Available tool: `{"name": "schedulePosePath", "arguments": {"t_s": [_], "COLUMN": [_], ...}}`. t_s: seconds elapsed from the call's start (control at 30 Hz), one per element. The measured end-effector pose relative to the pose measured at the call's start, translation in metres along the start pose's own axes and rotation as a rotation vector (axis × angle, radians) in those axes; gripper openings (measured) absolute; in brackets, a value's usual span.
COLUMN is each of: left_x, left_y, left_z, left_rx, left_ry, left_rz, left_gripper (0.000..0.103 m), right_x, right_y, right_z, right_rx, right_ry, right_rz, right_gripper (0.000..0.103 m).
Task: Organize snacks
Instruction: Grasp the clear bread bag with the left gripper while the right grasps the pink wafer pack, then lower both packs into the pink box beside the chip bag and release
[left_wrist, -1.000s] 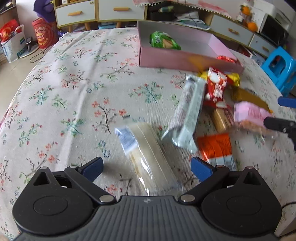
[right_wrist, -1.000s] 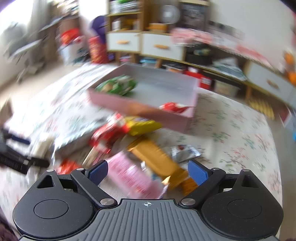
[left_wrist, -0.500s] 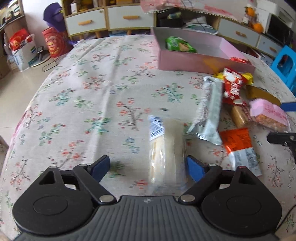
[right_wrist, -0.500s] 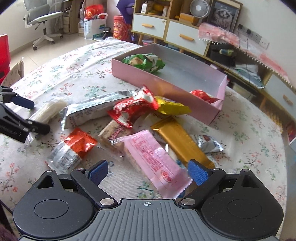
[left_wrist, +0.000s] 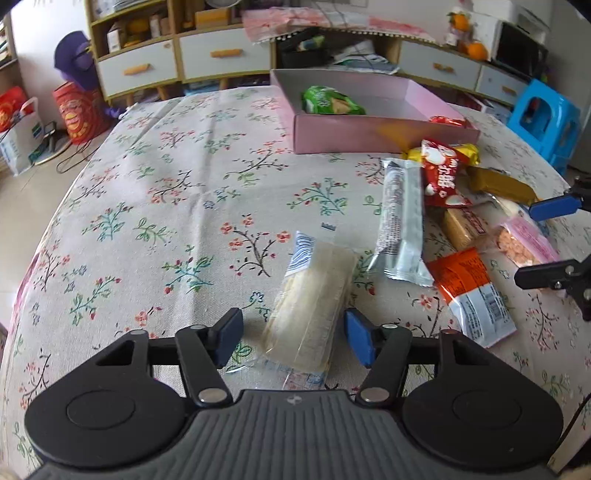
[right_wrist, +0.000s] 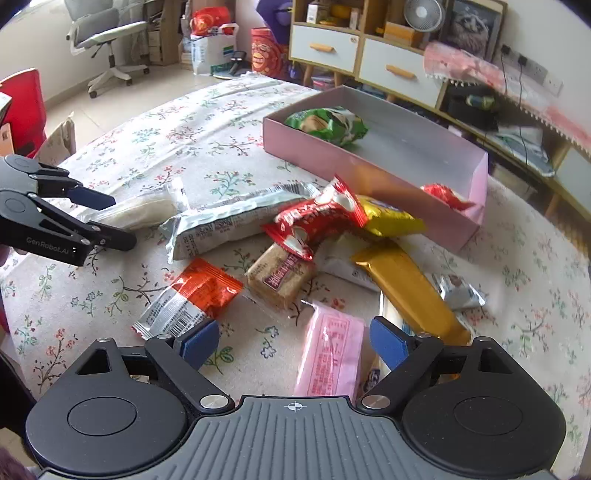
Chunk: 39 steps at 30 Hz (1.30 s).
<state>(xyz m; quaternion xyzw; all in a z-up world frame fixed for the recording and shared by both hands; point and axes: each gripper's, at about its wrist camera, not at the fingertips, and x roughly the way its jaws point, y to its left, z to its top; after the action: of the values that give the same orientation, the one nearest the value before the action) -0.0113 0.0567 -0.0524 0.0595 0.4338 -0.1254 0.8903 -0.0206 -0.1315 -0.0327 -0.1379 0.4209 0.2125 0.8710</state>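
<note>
We hold the left gripper (left_wrist: 291, 341) with its jaws spread wide around the near end of a clear-wrapped pale wafer pack (left_wrist: 314, 304); the right blue pad sits just beside the wrapper, the left pad stands apart from it, and nothing is clamped. Our right gripper (right_wrist: 293, 341) is likewise spread open, its jaws on either side of the near end of a flat pink snack packet (right_wrist: 330, 354), not closed on it. Farther out, a long silver packet (left_wrist: 400, 225), a red packet (right_wrist: 317, 218) and a gold bar (right_wrist: 406, 291) lie heaped on the floral tablecloth (left_wrist: 166, 206). Beyond them, the shallow pink box (right_wrist: 373, 181) contains a green packet (right_wrist: 328, 123).
</note>
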Motion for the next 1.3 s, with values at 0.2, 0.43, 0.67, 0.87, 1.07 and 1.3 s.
{"name": "schedulePosePath", "arguments": {"t_s": [0.2, 0.43, 0.67, 0.87, 1.07, 1.3], "left_x": [0.003, 0.003, 0.001, -0.003, -0.013, -0.020], "left_y": [-0.001, -0.003, 0.001, 0.008, 0.010, 0.003], "left_z": [0.003, 0.006, 0.013, 0.021, 0.036, 0.060], "left_rx": [0.025, 0.037, -0.019, -0.103, -0.141, -0.175], "left_ry": [-0.007, -0.001, 0.053, 0.086, 0.057, -0.006], "left_rz": [-0.037, -0.053, -0.089, -0.113, -0.143, -0.172], "left_gripper": [0.050, 0.038, 0.031, 0.029, 0.028, 0.028], "right_x": [-0.008, 0.000, -0.001, -0.013, -0.026, -0.036], "right_y": [-0.009, -0.014, -0.017, -0.027, -0.036, -0.048], "right_z": [-0.007, -0.014, -0.010, 0.000, 0.013, 0.036], "right_rx": [0.053, 0.129, 0.192, 0.276, 0.368, 0.447], "right_ry": [0.016, 0.090, 0.114, 0.095, 0.063, -0.009], "right_rz": [0.013, 0.006, 0.004, 0.033, 0.073, 0.094], "right_gripper": [0.078, 0.047, 0.034, 0.033, 0.033, 0.032]}}
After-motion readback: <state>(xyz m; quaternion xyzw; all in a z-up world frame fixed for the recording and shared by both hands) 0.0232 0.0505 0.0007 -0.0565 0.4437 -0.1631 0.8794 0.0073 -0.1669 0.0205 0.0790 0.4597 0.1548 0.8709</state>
